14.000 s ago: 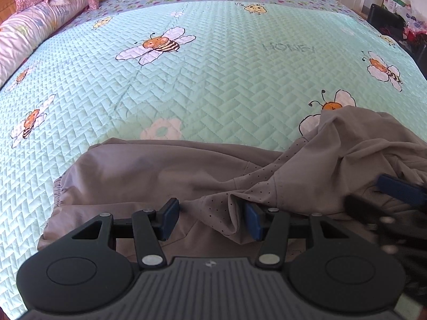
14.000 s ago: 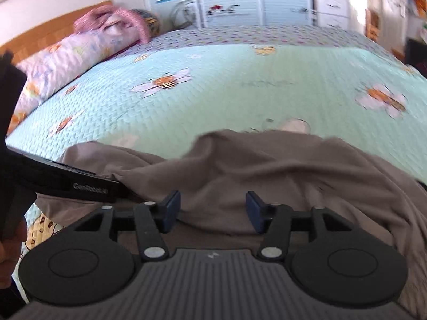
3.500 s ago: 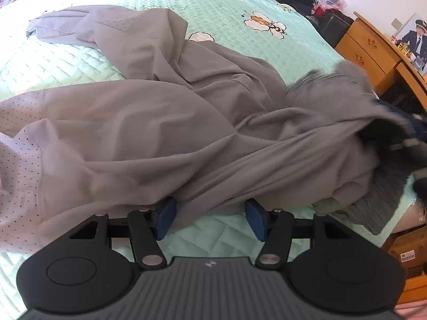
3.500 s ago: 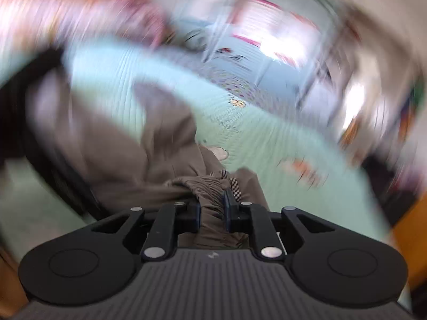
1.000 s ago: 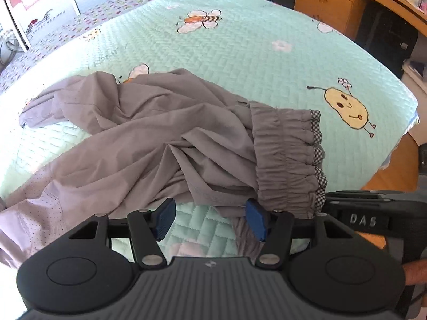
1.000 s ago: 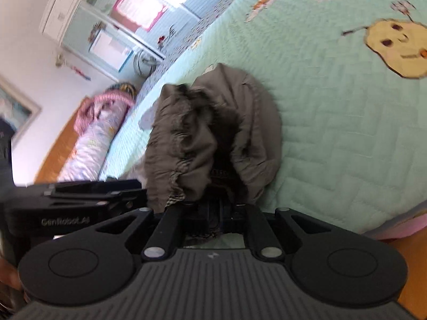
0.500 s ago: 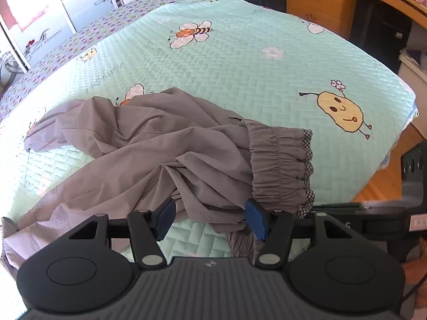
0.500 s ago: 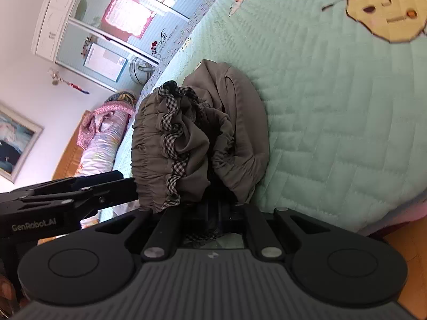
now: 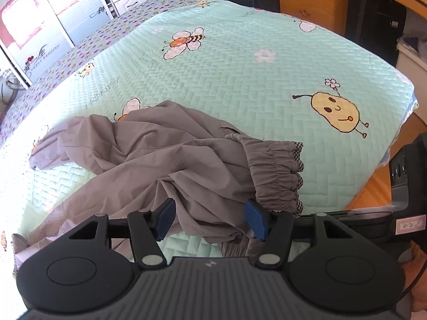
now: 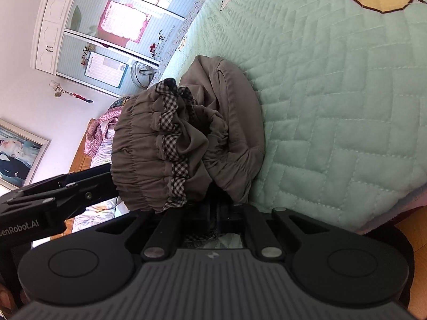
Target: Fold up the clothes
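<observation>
Since a second ago my right gripper (image 10: pixel 213 213) has clamped tighter on the trousers' (image 9: pixel 165 160) waistband (image 10: pixel 149 157), its fingertips hidden under cloth. My left gripper (image 9: pixel 210 220) stands open over the trousers at lower centre; bare quilt (image 9: pixel 253 74) fills the upper right.

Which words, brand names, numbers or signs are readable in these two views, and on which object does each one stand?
"enRobot.AI": on the left gripper's black body, first letter cut off by the picture's edge.
"SWEET WEDDING", with a red heart: on the wardrobe door; it shows in the left wrist view too.
Handwritten white tag on the right gripper's body: upside down, characters unclear.
Wardrobe posters: print too small.
</observation>
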The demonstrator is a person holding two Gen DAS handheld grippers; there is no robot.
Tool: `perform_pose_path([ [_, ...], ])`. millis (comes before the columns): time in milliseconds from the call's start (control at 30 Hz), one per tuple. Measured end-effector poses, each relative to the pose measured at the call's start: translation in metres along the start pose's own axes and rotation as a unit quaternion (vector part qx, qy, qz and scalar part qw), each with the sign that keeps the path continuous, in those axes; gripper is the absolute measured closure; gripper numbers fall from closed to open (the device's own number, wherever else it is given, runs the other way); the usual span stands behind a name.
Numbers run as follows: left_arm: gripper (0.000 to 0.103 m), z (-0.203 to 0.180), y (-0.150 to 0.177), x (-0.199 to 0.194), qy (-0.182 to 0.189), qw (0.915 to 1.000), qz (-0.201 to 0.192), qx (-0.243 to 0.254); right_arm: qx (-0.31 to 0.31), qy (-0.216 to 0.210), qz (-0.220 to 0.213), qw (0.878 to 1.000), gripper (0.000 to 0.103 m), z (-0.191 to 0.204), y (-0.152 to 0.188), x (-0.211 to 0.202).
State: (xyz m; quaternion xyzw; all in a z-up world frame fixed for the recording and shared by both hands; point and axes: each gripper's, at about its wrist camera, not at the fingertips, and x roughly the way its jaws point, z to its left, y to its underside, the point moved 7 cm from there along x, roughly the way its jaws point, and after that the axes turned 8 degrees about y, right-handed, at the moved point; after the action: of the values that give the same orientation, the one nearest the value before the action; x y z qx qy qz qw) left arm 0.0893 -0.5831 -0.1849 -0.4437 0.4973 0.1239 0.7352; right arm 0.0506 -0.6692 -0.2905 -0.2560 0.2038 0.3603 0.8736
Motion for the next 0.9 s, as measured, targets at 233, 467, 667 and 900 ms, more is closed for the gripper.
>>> perform_pose_path([
  [233, 0.042, -0.001, -0.002, 0.006, 0.001, 1.0000, 0.004, 0.000, -0.007, 0.001, 0.011, 1.000, 0.101, 0.006, 0.003, 0.008],
  [467, 0.049, -0.007, -0.002, 0.010, 0.009, 0.9999, 0.006, 0.007, -0.020, 0.005, 0.024, 1.000, 0.102, 0.011, -0.002, 0.020],
  [667, 0.072, -0.009, -0.001, 0.014, 0.017, 0.9998, 0.006, 0.011, -0.013, 0.001, 0.028, 1.000, 0.102, 0.016, -0.006, 0.032],
  [900, 0.086, -0.005, 0.002, 0.017, 0.003, 0.9996, 0.010, 0.027, -0.022, 0.003, 0.033, 0.999, 0.102, 0.023, -0.007, 0.039],
])
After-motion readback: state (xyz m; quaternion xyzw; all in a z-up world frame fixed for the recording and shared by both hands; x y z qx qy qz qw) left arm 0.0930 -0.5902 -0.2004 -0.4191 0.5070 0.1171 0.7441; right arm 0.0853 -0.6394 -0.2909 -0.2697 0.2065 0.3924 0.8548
